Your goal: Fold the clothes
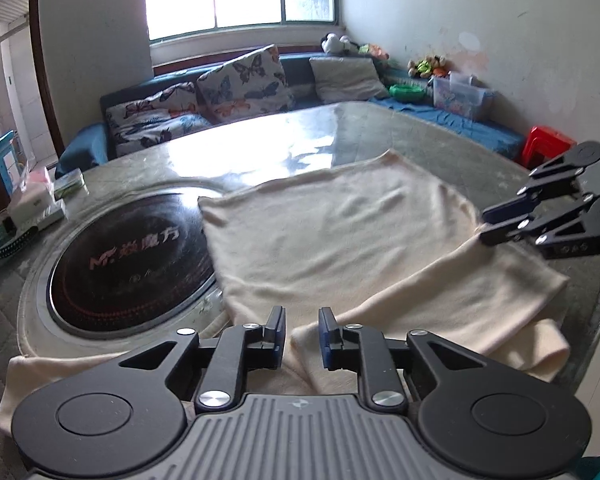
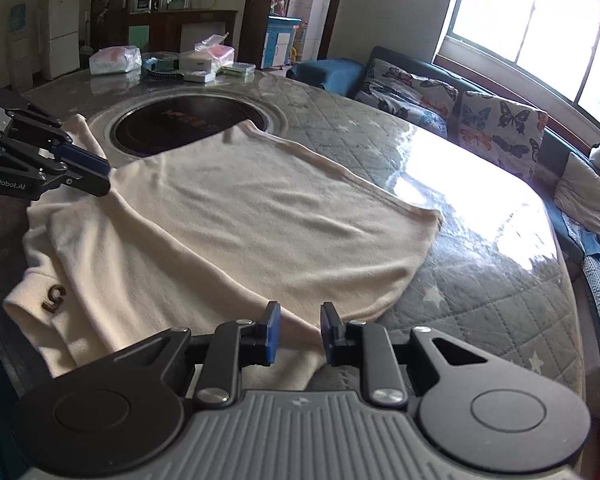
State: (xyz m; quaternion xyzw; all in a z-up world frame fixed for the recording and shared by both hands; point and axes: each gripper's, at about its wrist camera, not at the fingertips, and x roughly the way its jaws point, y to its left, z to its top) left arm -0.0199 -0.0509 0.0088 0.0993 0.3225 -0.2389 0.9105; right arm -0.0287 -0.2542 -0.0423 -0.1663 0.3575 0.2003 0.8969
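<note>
Left gripper (image 1: 302,330) pinching soft cream garment (image 1: 340,240), right gripper (image 2: 300,332) pinching its fold, glossy quilted table (image 2: 480,240).

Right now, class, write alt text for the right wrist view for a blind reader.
A cream garment lies spread on a quilted table, its far corner over a black cooktop. The right gripper and left gripper pinch its near side.

A cream garment (image 2: 236,220) is lying spread flat on the table, its near part bunching in folds.
</note>
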